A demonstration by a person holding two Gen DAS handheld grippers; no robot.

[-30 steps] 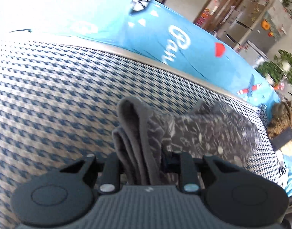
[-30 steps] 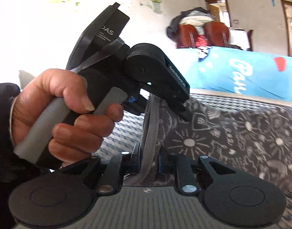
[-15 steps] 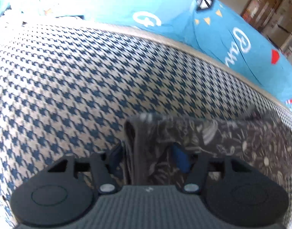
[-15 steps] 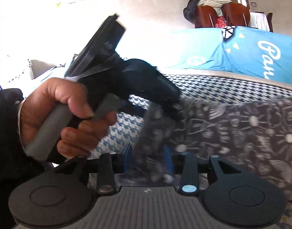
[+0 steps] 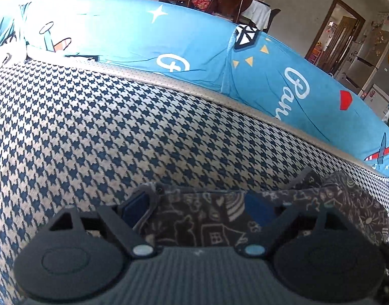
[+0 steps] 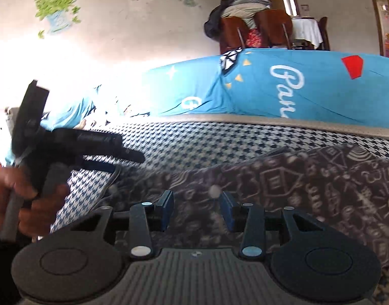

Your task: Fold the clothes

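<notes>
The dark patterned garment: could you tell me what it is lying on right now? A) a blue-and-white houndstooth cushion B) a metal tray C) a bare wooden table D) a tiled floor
A: the dark patterned garment lies flat on the houndstooth cushion, with both grippers open.

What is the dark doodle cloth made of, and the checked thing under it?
The dark cloth looks like soft, matte knit fabric: it folds limply, with a printed white pattern. The checked cover looks like coarser woven fabric, since its blue-and-cream pattern shows a weave texture.
</notes>
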